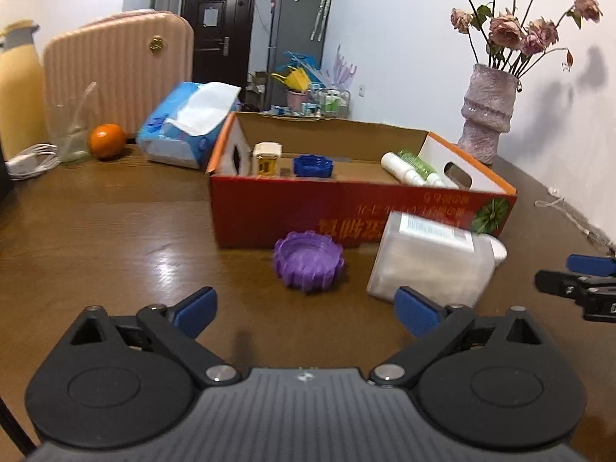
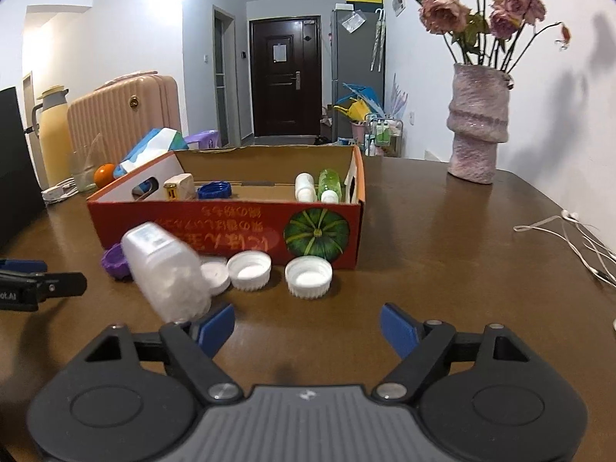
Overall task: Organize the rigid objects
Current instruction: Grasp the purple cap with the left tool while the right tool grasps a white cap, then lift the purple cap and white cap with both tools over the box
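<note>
1. Left gripper (image 1: 304, 310) stood released, blue pads spread wide, nothing between them; hovered over the brown wooden table (image 1: 115, 238).
2. Right gripper (image 2: 308, 325) also released, jaws wide, gap bare; left pad sat just beside the jar's base, contact unclear.
3. Clear plastic jar (image 2: 165, 273) packed with white stuff, tilted, labelled end up toward 11 o'clock; stood in front of the box, at 10 o'clock from the right gripper.
4. Purple ridged cap (image 1: 308, 260) lay open side up on the table, at 12 o'clock from the left gripper, just in front of the box.
5. Two white ribbed caps (image 2: 249, 269) (image 2: 308, 276) lay open side up near the box front; a white lid (image 2: 215, 274) lay partly behind the jar.
6. Red cardboard box (image 2: 231, 231), pumpkin print, held a blue cap (image 2: 214, 191), a white-and-yellow item (image 2: 178, 188), a white bottle (image 2: 305, 186) and a green bottle (image 2: 329, 184).
</note>
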Action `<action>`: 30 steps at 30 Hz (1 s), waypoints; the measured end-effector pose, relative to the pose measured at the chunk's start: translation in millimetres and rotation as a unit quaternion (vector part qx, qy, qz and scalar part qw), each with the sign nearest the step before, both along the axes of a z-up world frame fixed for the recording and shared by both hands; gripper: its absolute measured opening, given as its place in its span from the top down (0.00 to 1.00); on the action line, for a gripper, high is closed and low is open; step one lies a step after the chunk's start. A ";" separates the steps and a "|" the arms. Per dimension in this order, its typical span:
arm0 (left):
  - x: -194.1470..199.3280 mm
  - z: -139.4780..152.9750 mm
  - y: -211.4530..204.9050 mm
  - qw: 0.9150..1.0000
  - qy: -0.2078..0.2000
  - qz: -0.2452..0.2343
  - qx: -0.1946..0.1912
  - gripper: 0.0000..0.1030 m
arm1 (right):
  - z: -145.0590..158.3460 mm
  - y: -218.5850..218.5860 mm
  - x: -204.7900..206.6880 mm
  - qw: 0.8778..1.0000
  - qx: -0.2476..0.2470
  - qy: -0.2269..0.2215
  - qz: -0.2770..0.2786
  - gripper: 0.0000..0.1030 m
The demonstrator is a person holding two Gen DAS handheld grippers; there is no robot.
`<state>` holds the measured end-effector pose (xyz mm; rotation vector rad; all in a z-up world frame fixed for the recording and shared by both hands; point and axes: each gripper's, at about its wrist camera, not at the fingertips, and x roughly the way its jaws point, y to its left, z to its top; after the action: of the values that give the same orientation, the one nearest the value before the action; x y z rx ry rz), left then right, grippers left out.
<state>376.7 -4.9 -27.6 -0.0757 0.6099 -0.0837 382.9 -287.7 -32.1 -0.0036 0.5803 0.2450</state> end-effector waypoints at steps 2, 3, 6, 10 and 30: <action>15.9 -2.5 -0.2 1.000 0.008 0.005 -0.001 0.13 | -1.5 1.3 17.9 1.000 0.002 0.008 0.004 0.23; 22.7 -3.8 -0.2 1.000 0.010 0.004 -0.002 0.16 | -2.7 1.9 25.7 1.000 0.002 0.012 0.005 0.23; 45.1 -8.9 0.3 1.000 0.027 0.000 -0.010 0.20 | -9.0 5.5 50.2 0.999 0.005 0.035 0.016 0.36; 65.1 -15.6 -1.2 0.999 0.043 -0.006 -0.012 0.27 | -18.8 8.1 74.4 0.998 0.006 0.058 0.018 0.44; 13.0 17.7 -10.7 0.999 -0.032 0.000 0.020 0.47 | 9.1 0.9 49.2 0.999 0.023 0.019 0.015 0.62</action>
<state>389.7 -15.6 -9.9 -0.0346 0.5472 -0.0730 432.1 -286.8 -22.9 0.0381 0.6128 0.2875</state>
